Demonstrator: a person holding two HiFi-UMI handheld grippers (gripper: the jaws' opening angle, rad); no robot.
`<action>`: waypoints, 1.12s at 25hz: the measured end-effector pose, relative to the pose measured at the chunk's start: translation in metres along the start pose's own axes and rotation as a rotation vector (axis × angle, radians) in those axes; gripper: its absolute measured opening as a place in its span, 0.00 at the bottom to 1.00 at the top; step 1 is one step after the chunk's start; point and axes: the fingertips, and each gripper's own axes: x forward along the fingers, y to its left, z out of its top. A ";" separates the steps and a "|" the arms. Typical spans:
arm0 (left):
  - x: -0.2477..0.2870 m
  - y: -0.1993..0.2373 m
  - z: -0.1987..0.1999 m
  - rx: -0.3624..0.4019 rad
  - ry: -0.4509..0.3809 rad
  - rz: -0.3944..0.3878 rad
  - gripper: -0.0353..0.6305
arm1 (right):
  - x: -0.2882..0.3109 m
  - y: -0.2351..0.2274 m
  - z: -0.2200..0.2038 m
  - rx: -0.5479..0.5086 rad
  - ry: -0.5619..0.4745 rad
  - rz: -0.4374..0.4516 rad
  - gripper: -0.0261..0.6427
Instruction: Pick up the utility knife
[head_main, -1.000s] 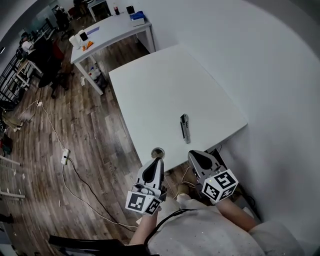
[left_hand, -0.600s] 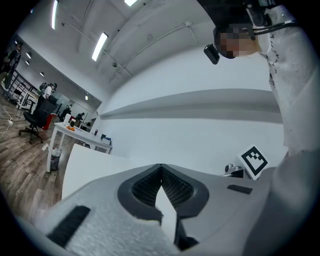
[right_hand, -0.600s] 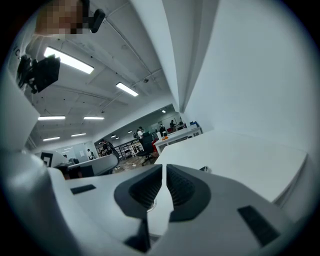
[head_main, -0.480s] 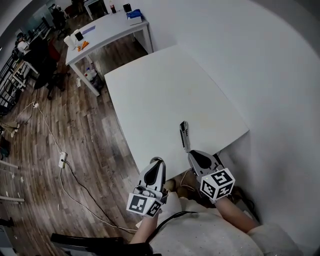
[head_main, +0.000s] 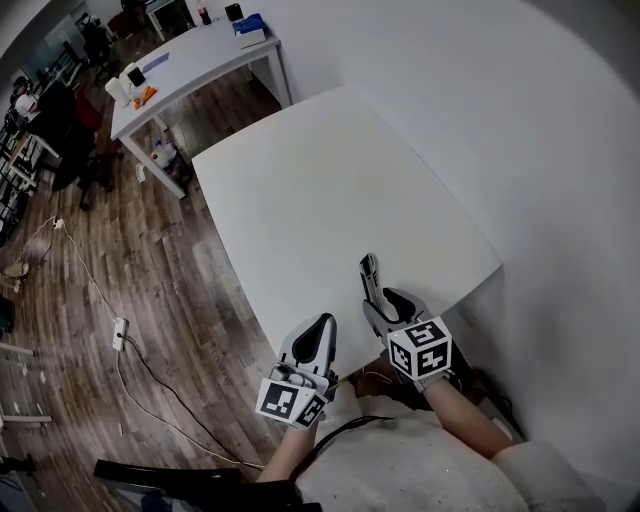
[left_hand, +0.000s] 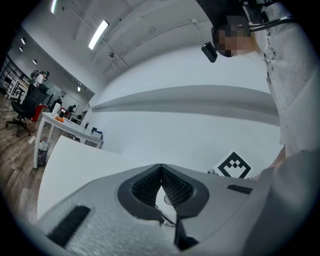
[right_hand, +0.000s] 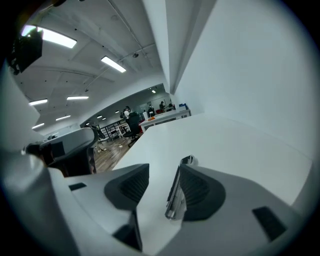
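The utility knife (head_main: 369, 272), grey and slim, lies on the white table (head_main: 300, 190) near its front edge, pointing away from me. My right gripper (head_main: 385, 303) has come down over the knife's near end. In the right gripper view the knife (right_hand: 177, 192) lies between the jaws, close against the right pad (right_hand: 196, 189), with a wide gap to the left pad. The right gripper (right_hand: 164, 171) is opening and nothing is pinched. My left gripper (head_main: 320, 328) hovers at the table's front edge, left of the knife; the left gripper (left_hand: 161, 168) has its tips together and holds nothing.
A white wall (head_main: 520, 130) runs along the table's right side. A second white table (head_main: 190, 62) with small items stands at the far left. Wooden floor (head_main: 120, 250) with a cable and a power strip (head_main: 118, 331) lies to the left.
Both grippers moved forward toward the table. The right one dropped down over the knife's near end and its jaws went from shut to apart.
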 end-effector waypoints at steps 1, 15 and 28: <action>0.004 0.003 0.000 0.002 0.005 -0.001 0.06 | 0.006 -0.003 0.000 -0.009 0.012 -0.010 0.30; 0.038 0.027 -0.003 -0.001 0.011 -0.007 0.06 | 0.062 -0.038 -0.019 -0.097 0.261 -0.081 0.39; 0.051 0.037 -0.005 -0.008 -0.009 -0.012 0.06 | 0.074 -0.044 -0.028 -0.162 0.299 -0.122 0.40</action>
